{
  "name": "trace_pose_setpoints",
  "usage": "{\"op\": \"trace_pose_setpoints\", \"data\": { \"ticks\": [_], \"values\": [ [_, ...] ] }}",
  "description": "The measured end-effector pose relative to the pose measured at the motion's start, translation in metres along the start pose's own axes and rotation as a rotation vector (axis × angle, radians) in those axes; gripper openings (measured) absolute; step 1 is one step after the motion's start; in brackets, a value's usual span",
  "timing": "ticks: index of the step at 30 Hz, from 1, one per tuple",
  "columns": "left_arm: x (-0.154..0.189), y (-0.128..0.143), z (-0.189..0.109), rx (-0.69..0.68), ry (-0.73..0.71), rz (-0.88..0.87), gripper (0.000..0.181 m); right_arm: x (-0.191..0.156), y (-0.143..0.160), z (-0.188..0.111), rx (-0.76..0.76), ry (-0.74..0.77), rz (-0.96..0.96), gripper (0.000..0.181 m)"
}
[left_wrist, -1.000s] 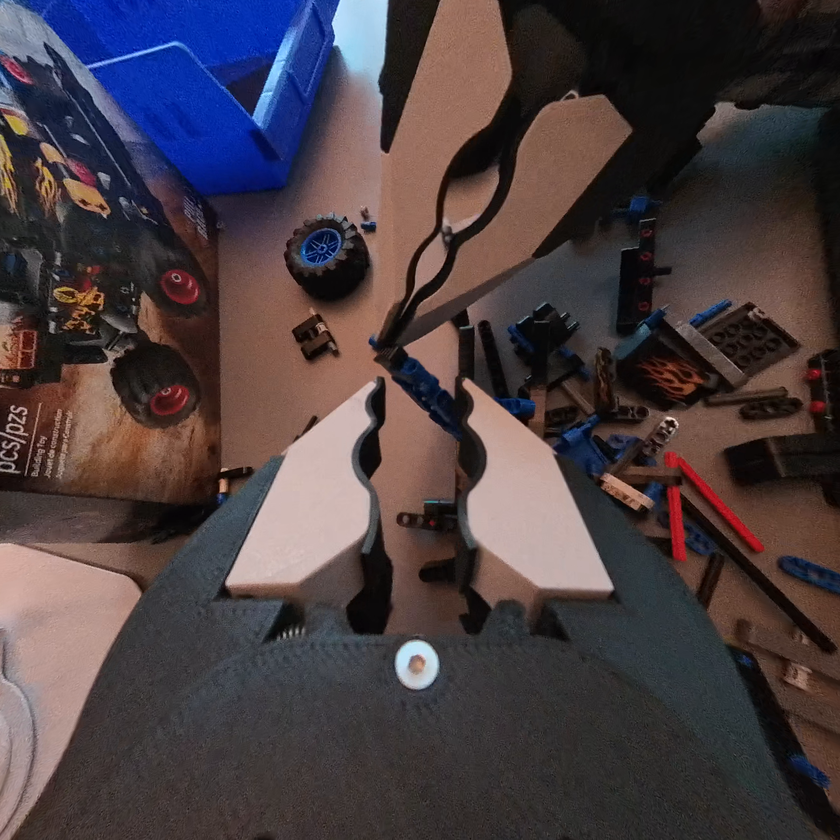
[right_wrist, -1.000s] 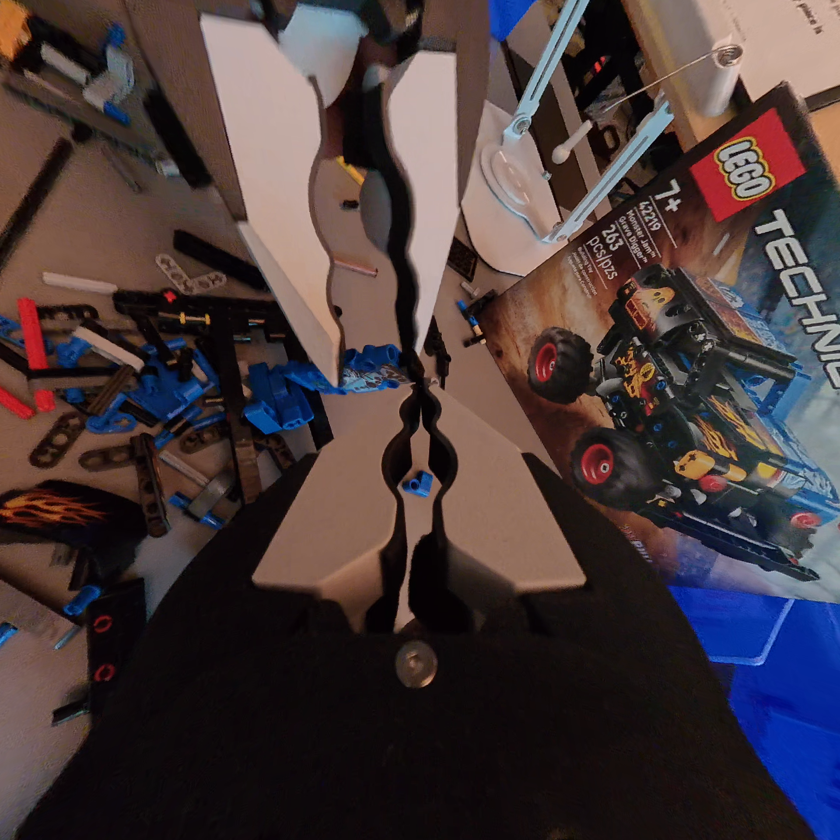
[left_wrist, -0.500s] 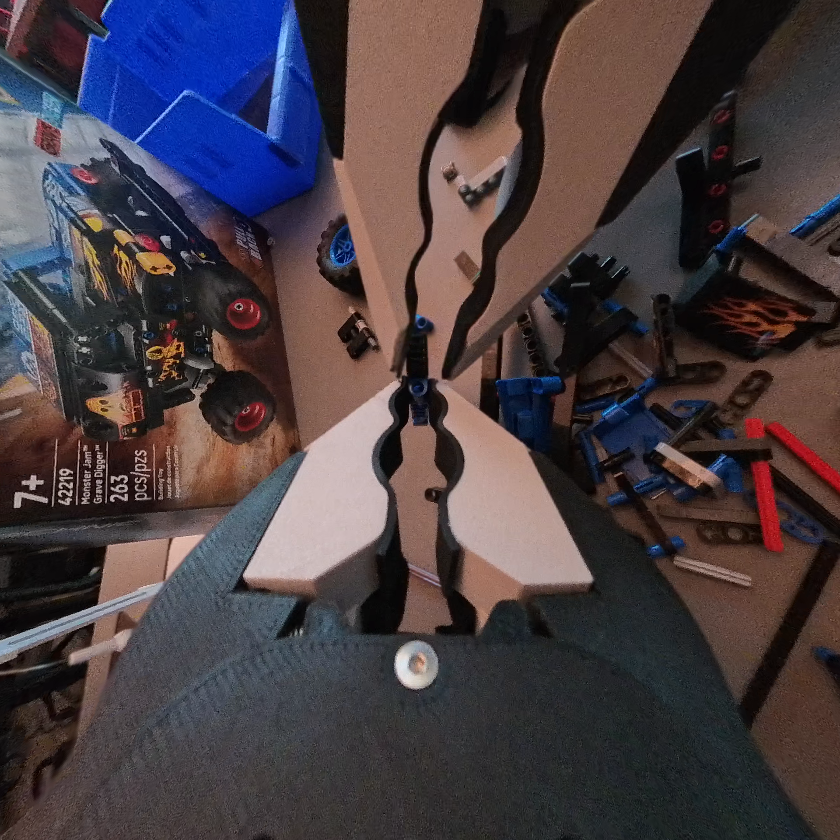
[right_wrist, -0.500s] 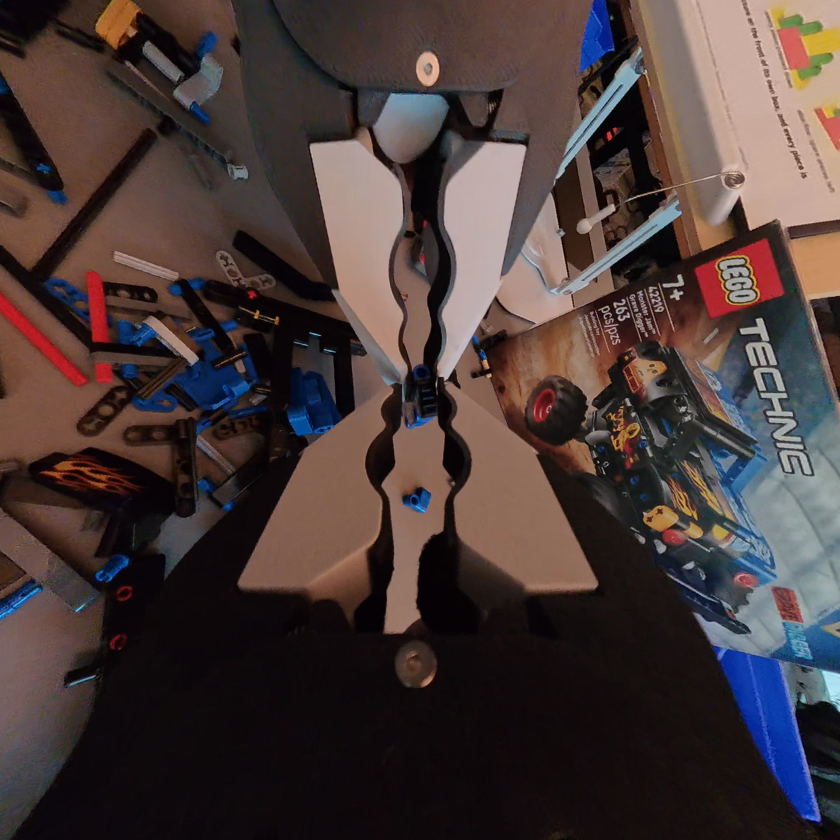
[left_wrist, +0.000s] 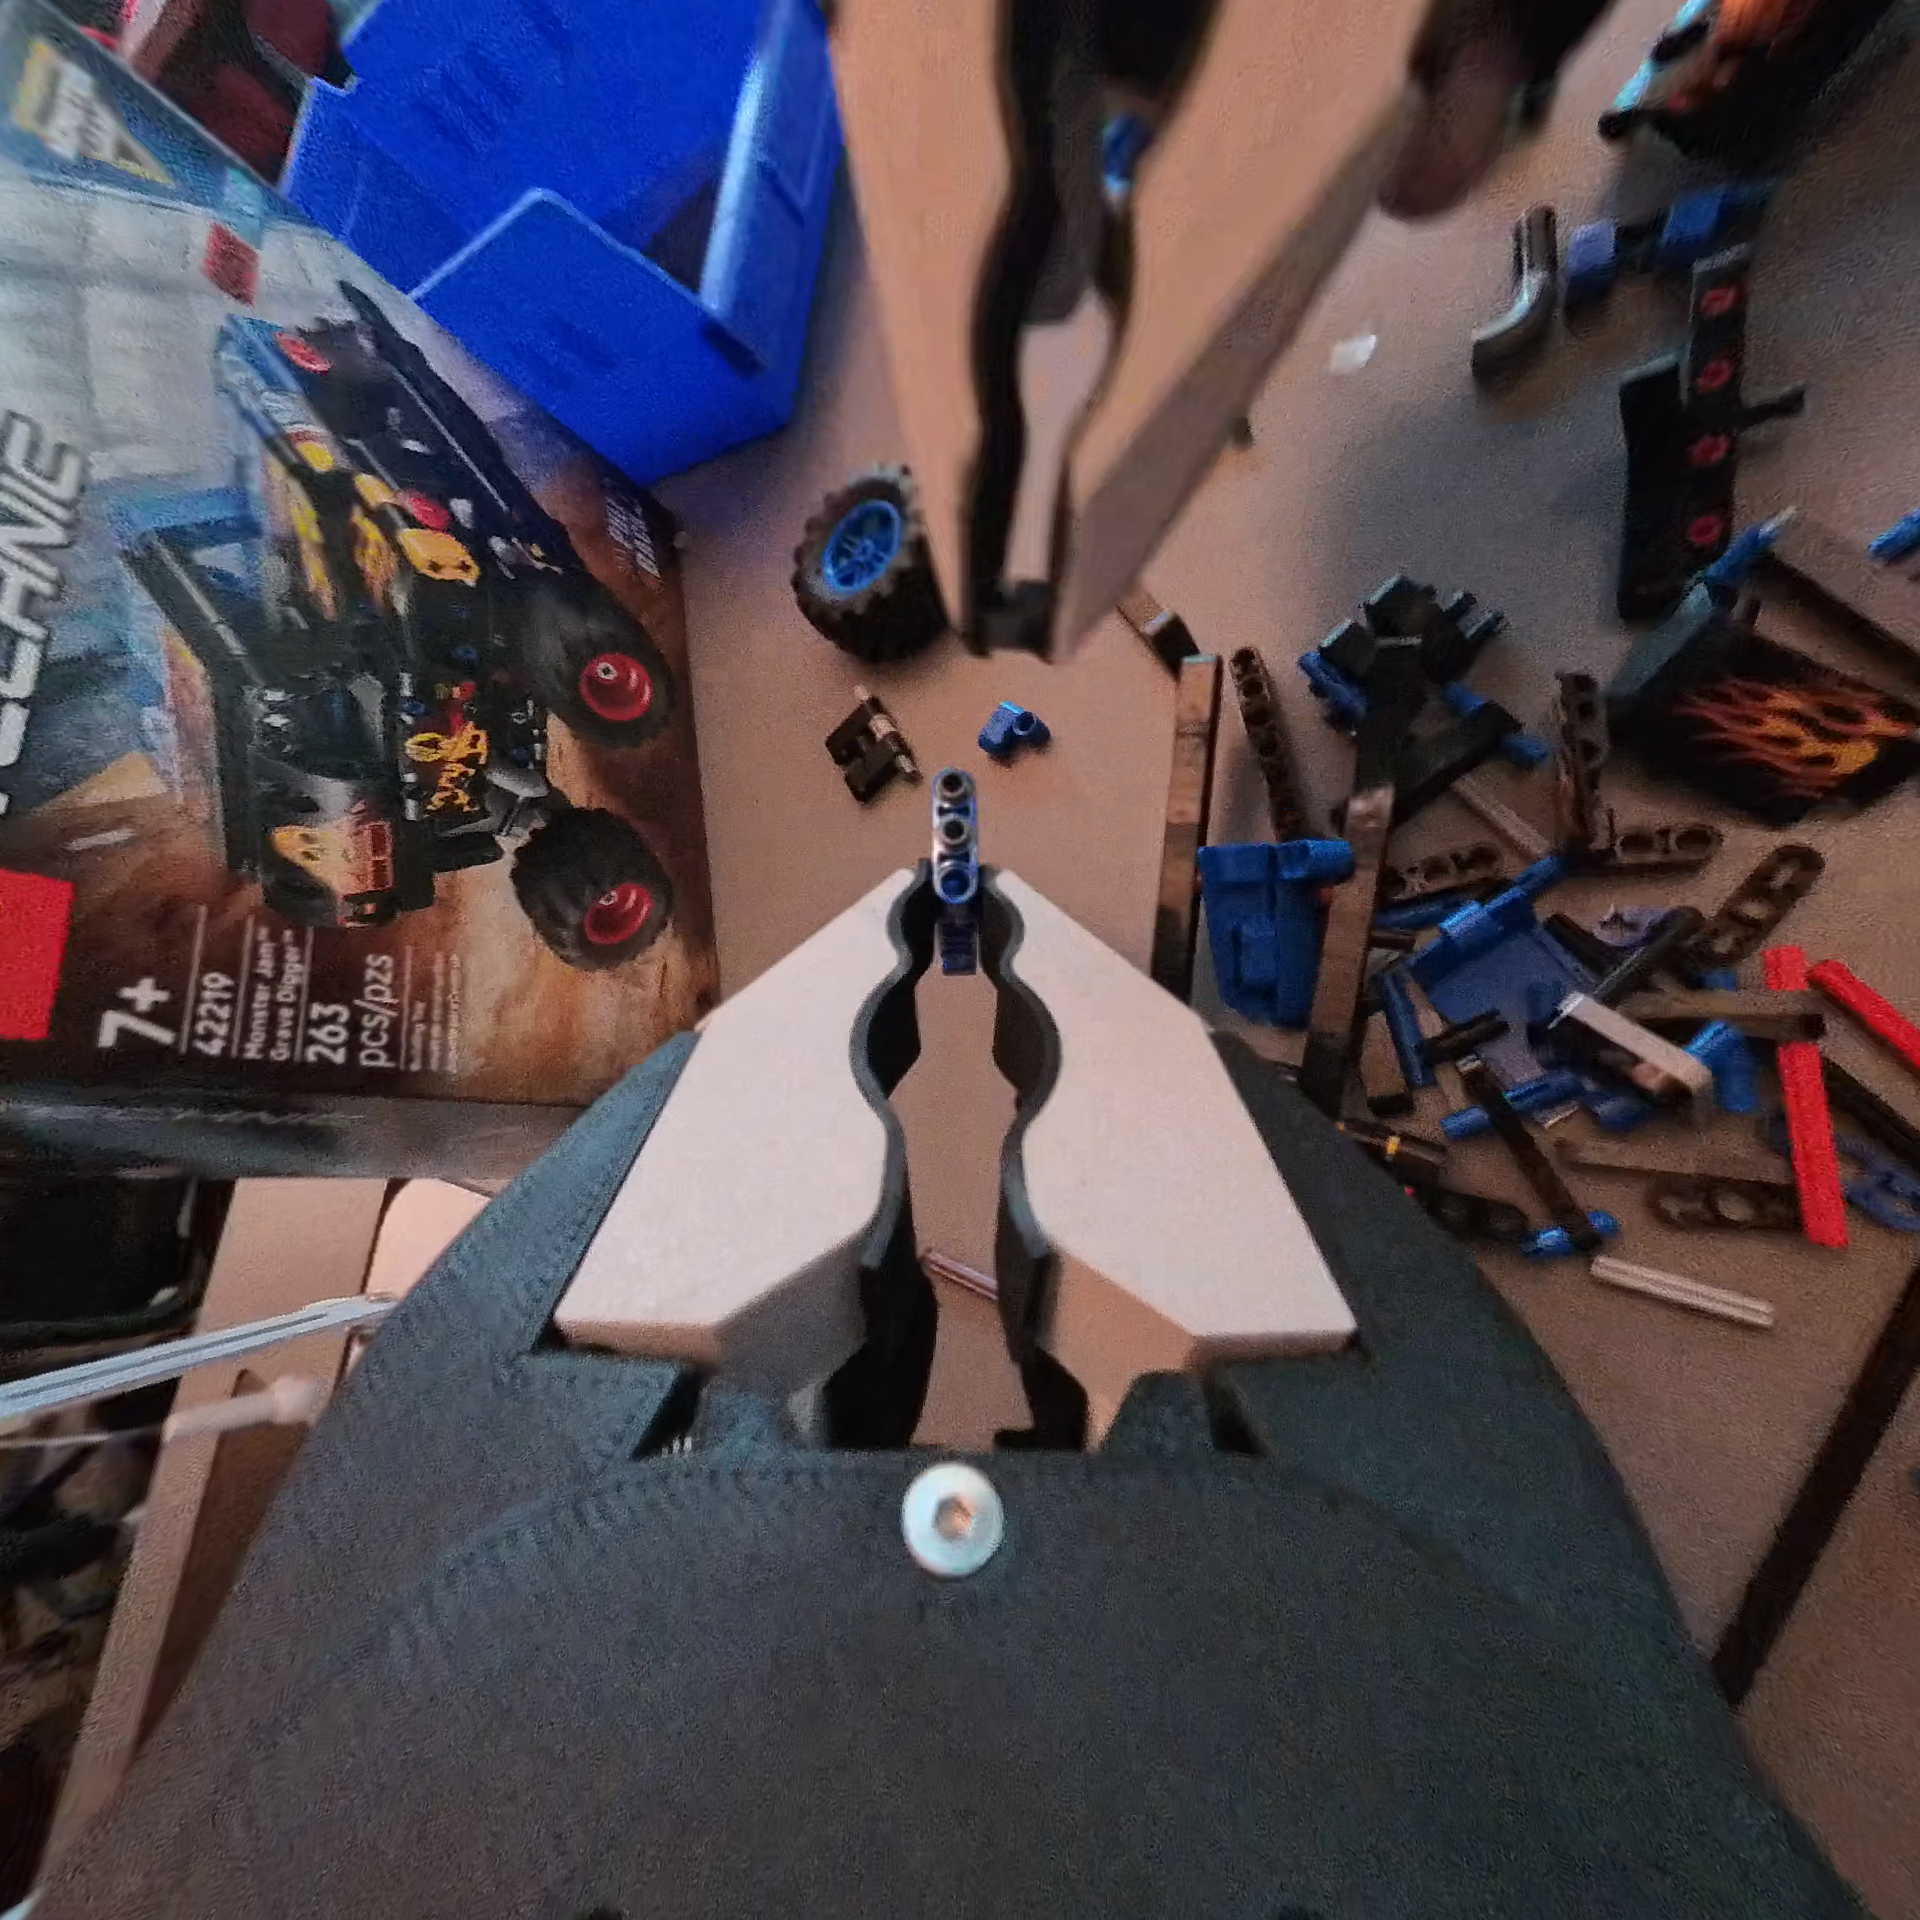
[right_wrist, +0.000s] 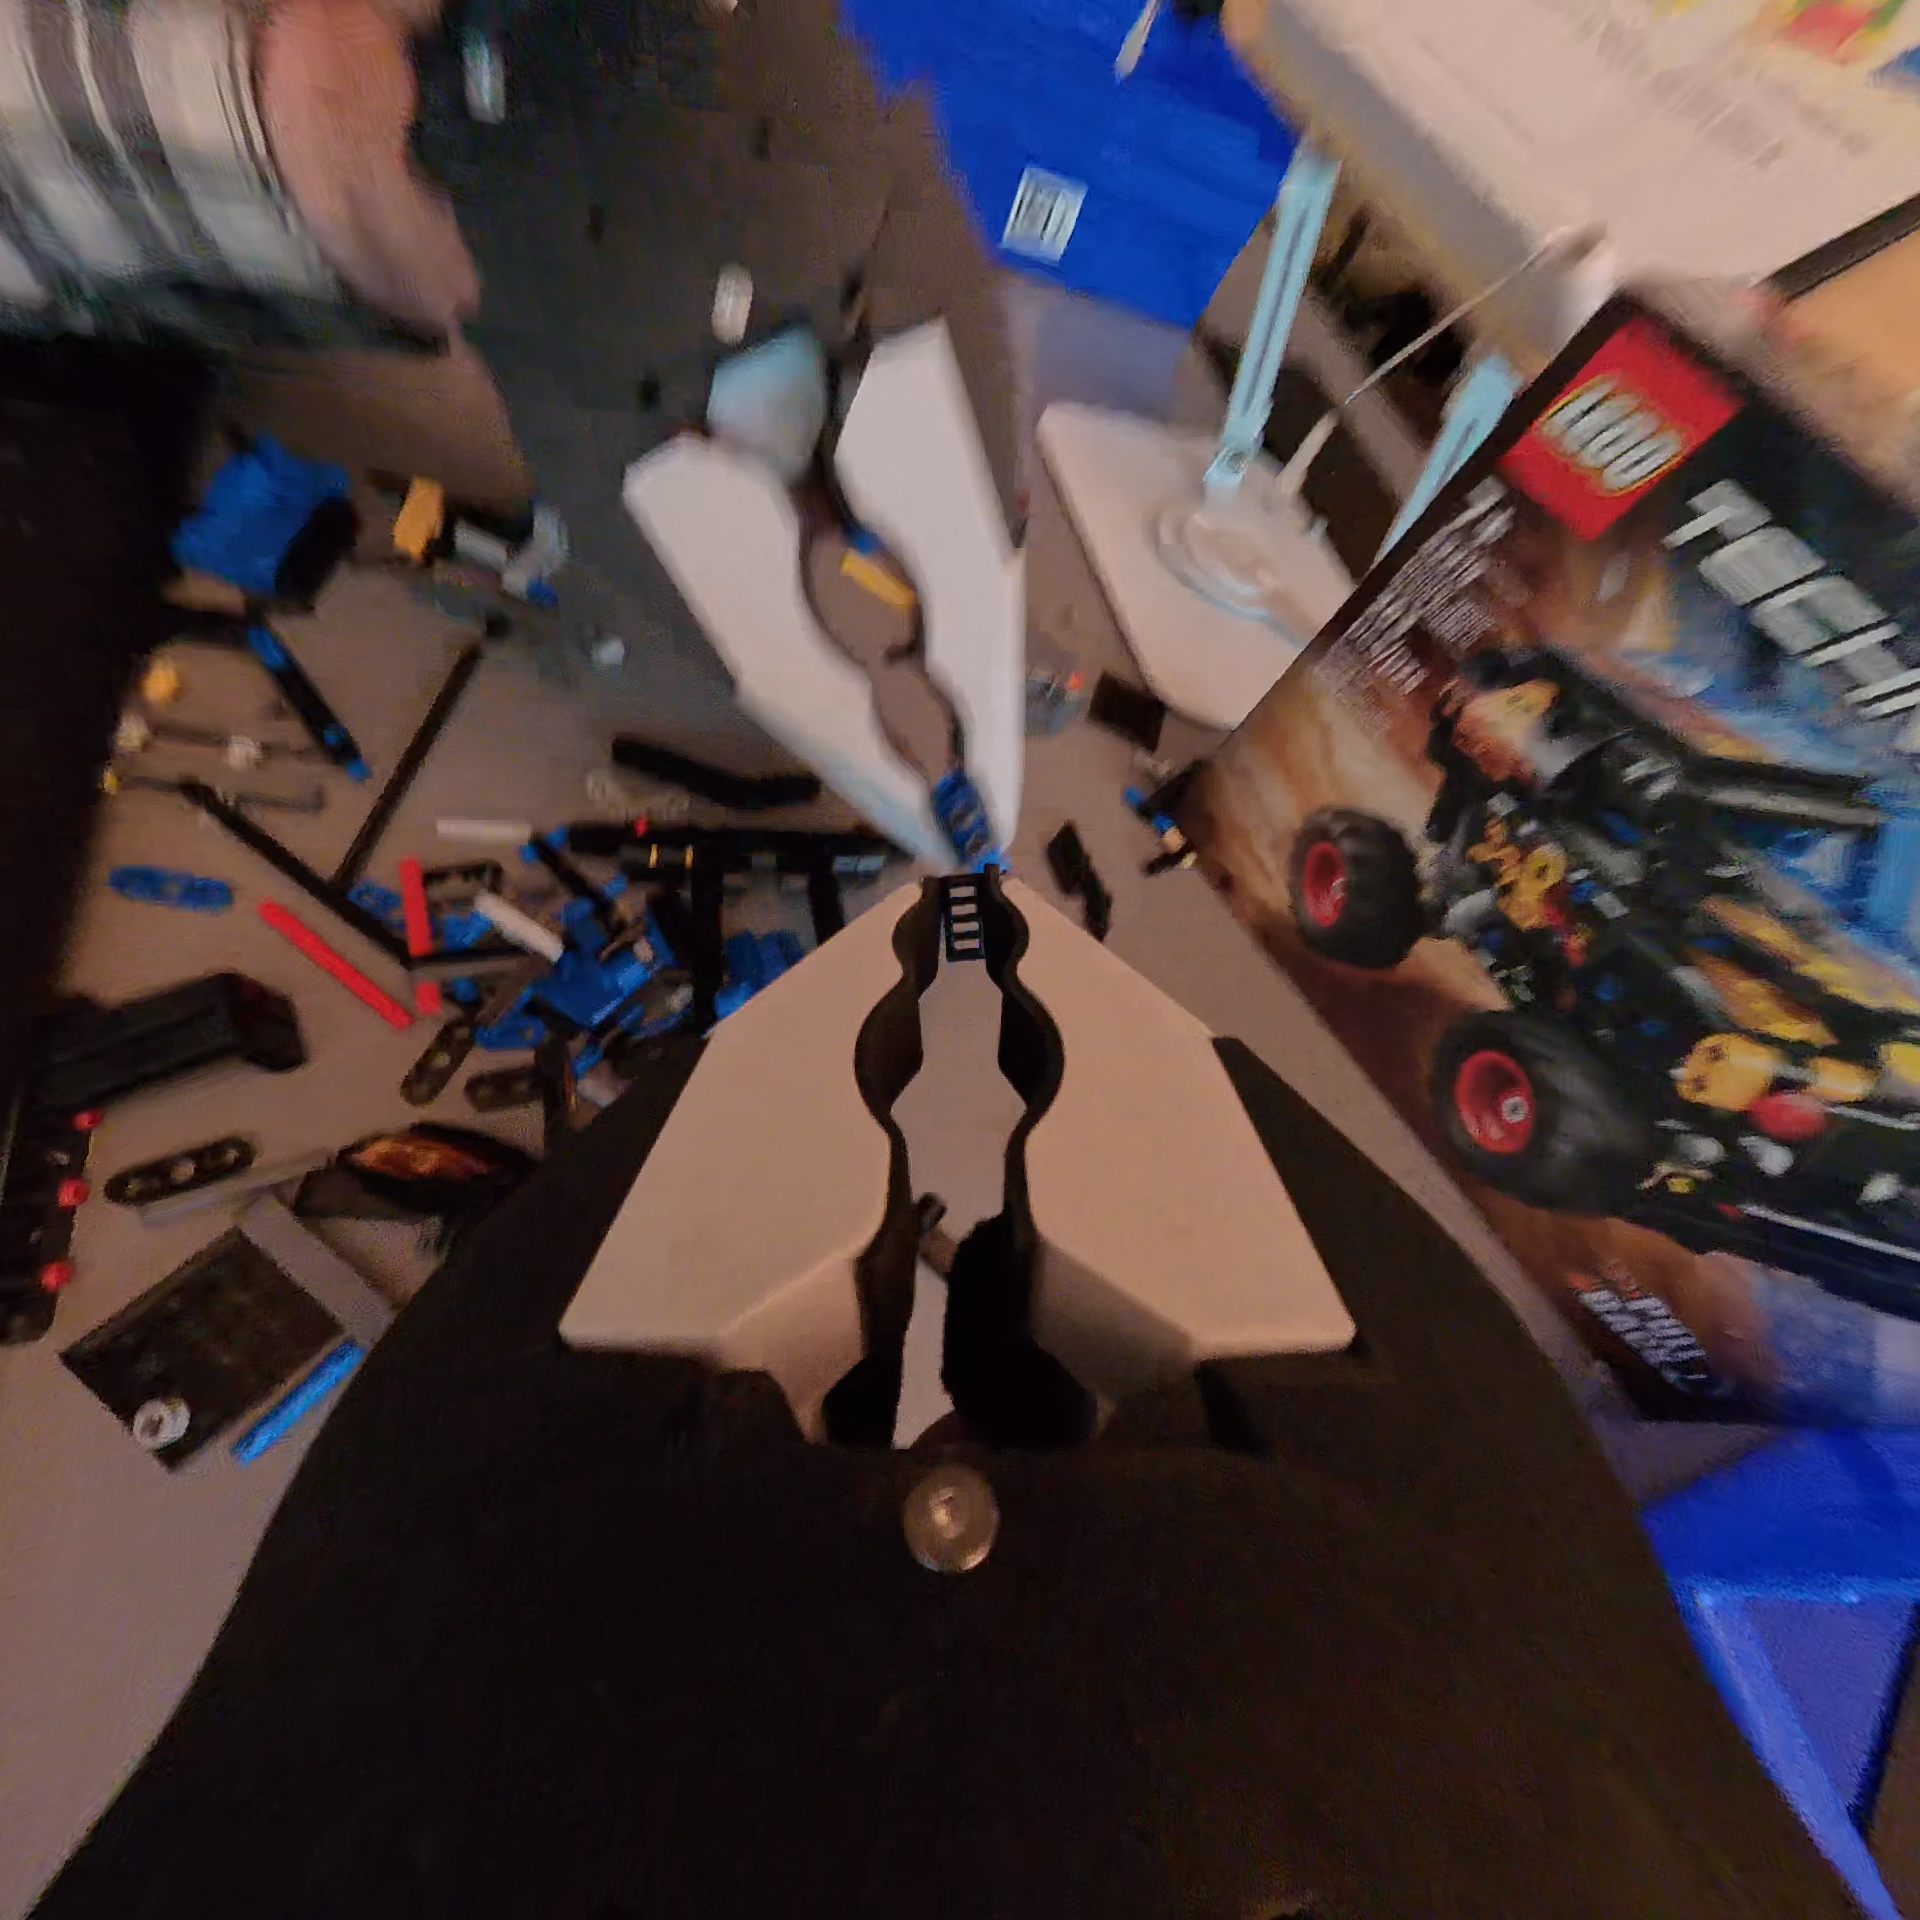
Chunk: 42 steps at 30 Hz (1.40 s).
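Observation:
My left gripper (left_wrist: 954, 896) is shut on a small blue pin piece (left_wrist: 956, 930) with a short black holed beam (left_wrist: 954, 819) sticking out past the tips. My right gripper (right_wrist: 961, 902) is shut on a small black ribbed piece (right_wrist: 962, 923). In the left wrist view the right gripper (left_wrist: 1013, 629) hangs above and beyond, a black bit at its tips. In the right wrist view the left gripper (right_wrist: 961, 836) points down at mine, its blue piece (right_wrist: 958, 812) close to the black ribbed piece. That view is blurred, so I cannot tell whether they touch.
A printed toy-truck box (left_wrist: 312, 675) lies at the left, with a blue bin (left_wrist: 582, 239) behind it. A black wheel with a blue hub (left_wrist: 860, 561), a black connector (left_wrist: 871, 743) and a blue bit (left_wrist: 1013, 727) lie ahead. Loose parts (left_wrist: 1558, 987) crowd the right. A white lamp base (right_wrist: 1195, 592) stands nearby. The gap from one gripper's tips to the other's is roughly 5 cm.
A second ago my left gripper was open; it then shut on the blue piece held tip to tip with the right gripper. Since then the two grippers have drawn apart.

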<state>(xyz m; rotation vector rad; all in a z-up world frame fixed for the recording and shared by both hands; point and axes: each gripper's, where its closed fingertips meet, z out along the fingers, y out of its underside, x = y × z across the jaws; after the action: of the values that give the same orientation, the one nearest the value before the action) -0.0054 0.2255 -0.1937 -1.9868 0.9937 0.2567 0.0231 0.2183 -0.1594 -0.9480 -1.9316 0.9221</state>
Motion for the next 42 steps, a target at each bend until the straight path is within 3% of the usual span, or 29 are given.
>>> {"op": "trace_pose_setpoints", "data": {
  "ticks": [1, 4, 6, 9, 11, 13, 16, 19, 24, 27, 30, 33, 37, 42],
  "values": [
    [-0.004, -0.005, -0.003, 0.045, 0.005, -0.055, 0.005, -0.004, 0.012, 0.006, -0.063, -0.020, -0.013, 0.006],
    [-0.008, -0.009, -0.009, 0.135, 0.054, -0.182, 0.005, -0.016, 0.043, 0.019, -0.217, -0.077, -0.010, 0.047],
    [-0.007, -0.019, -0.016, 0.239, 0.116, -0.294, 0.005, -0.015, 0.043, 0.021, -0.215, -0.072, 0.005, 0.042],
    [-0.013, -0.035, -0.029, 0.388, 0.177, -0.411, 0.005, -0.003, 0.021, 0.016, -0.069, -0.067, 0.173, 0.029],
    [-0.015, -0.046, -0.038, 0.479, 0.219, -0.464, 0.004, 0.002, 0.020, 0.014, -0.037, -0.067, 0.225, 0.032],
    [-0.013, -0.051, -0.041, 0.512, 0.248, -0.474, 0.005, -0.003, 0.014, 0.014, 0.015, -0.102, 0.238, 0.033],
    [-0.008, -0.055, -0.045, 0.543, 0.278, -0.451, 0.005, -0.005, 0.001, 0.012, 0.085, -0.118, 0.231, 0.013],
    [-0.006, -0.060, -0.049, 0.565, 0.278, -0.435, 0.005, -0.005, -0.003, 0.007, 0.122, -0.142, 0.250, 0.009],
    [-0.007, -0.067, -0.063, 0.643, 0.361, -0.488, 0.005, -0.005, -0.011, 0.000, 0.109, -0.048, 0.020, 0.006],
    [-0.030, -0.069, -0.086, 0.808, 0.431, -0.636, 0.005, -0.002, 0.010, 0.005, -0.055, 0.038, -0.160, 0.006],
    [-0.030, -0.054, -0.084, 0.748, 0.428, -0.632, 0.005, -0.007, 0.004, 0.007, 0.003, -0.016, -0.074, 0.006],
    [-0.027, -0.050, -0.066, 0.701, 0.412, -0.676, 0.005, -0.007, 0.016, 0.015, -0.049, -0.036, -0.024, 0.007],
    [-0.035, -0.050, -0.069, 0.746, 0.445, -0.741, 0.005, -0.018, 0.030, 0.024, -0.104, -0.106, 0.043, 0.031],
    [-0.024, -0.052, -0.062, 0.709, 0.456, -0.703, 0.005, -0.010, -0.008, 0.014, 0.122, -0.133, 0.198, 0.015]
  ]
}}
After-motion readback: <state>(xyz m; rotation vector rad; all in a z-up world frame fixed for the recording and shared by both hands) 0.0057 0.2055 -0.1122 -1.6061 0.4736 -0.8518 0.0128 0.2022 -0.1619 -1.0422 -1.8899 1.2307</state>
